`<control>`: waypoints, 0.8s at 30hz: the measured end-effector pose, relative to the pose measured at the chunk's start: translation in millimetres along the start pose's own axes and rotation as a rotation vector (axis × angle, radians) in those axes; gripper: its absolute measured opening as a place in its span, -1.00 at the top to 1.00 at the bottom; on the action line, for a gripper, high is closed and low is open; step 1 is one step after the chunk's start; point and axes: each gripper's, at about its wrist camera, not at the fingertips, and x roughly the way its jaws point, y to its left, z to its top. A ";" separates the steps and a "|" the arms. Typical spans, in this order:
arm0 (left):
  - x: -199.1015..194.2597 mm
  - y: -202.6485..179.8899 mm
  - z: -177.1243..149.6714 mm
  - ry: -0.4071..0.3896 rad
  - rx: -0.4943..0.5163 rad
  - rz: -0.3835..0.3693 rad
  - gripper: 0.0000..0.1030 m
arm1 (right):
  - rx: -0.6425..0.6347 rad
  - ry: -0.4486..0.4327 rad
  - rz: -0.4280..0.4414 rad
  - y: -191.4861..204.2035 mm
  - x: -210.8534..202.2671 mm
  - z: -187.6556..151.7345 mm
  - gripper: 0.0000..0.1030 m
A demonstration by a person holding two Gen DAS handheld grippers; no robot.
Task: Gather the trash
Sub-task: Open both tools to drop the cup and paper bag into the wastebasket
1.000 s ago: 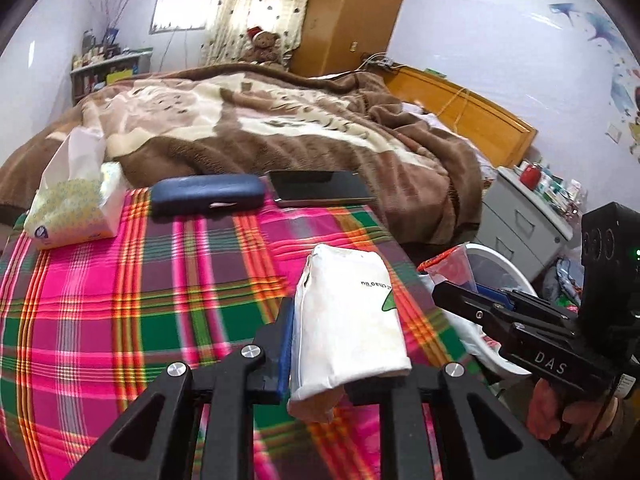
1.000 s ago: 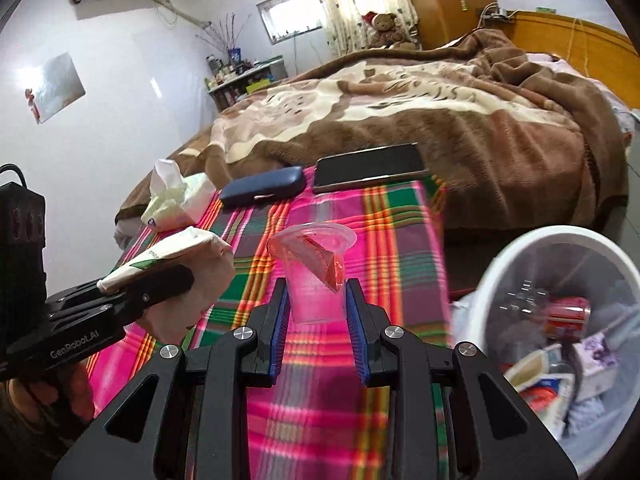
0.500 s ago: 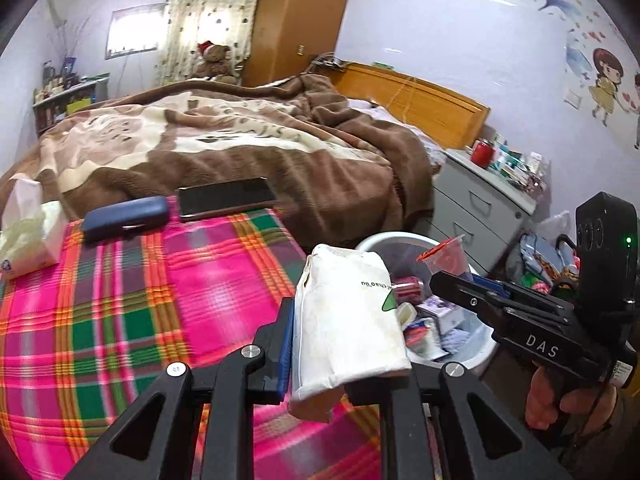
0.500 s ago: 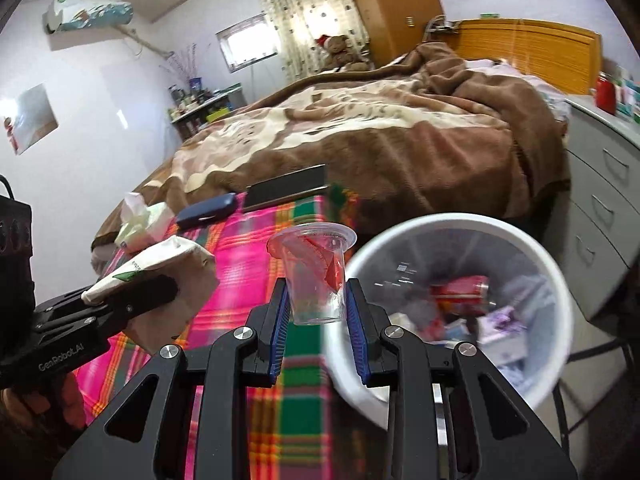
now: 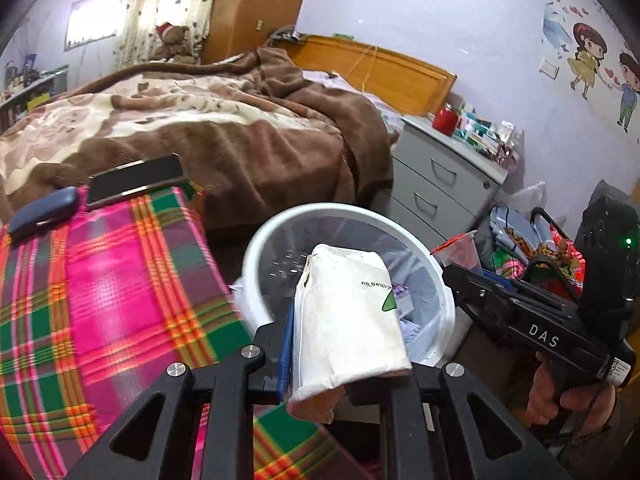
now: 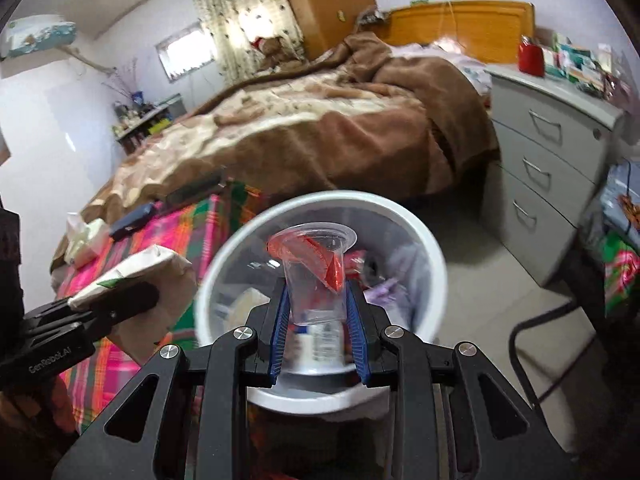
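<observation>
My left gripper (image 5: 320, 316) is shut on a white paper bag (image 5: 352, 312) with a green mark, held up in front of the white trash bin (image 5: 256, 256). In the right wrist view my right gripper (image 6: 316, 300) is shut on a clear plastic cup (image 6: 316, 272) with a red wrapper inside, directly over the bin's (image 6: 432, 264) open mouth. Several pieces of trash lie in the bin. Each gripper shows in the other's view: the right gripper (image 5: 464, 270) with its cup at the right, the left gripper (image 6: 116, 300) with its bag (image 6: 140, 268) at the left.
A plaid-covered table (image 5: 100, 300) holds a dark blue case (image 5: 44, 212) and a black tablet (image 5: 136, 178). A tissue pack (image 6: 84, 236) lies on it too. Behind stands a bed with a brown blanket (image 5: 224, 128). A grey drawer unit (image 6: 552, 164) stands right.
Both grippers swung right from over the plaid table to the white bin, carrying the bag and the cup. The cup now hangs over the bin's mouth.
</observation>
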 end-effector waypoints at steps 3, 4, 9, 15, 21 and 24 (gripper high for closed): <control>16.0 -9.7 2.2 0.017 -0.001 -0.002 0.61 | 0.013 0.018 -0.014 -7.4 7.0 -1.7 0.44; 20.4 -12.8 2.5 0.021 -0.004 -0.001 0.61 | 0.013 0.021 -0.015 -8.6 8.0 -1.8 0.44; 35.1 -24.8 6.5 0.028 0.010 0.017 0.60 | -0.006 0.039 -0.025 -12.4 15.4 -1.9 0.44; 44.4 -26.9 10.6 0.021 0.015 0.076 0.04 | -0.014 0.045 -0.029 -17.5 18.8 -2.4 0.43; 44.6 -19.9 9.7 0.025 0.000 0.090 -0.10 | -0.005 0.044 -0.013 -18.9 16.5 -5.4 -0.07; 39.8 -17.6 7.5 0.019 -0.006 0.097 -0.13 | -0.003 0.034 -0.018 -17.6 13.8 -5.8 -0.07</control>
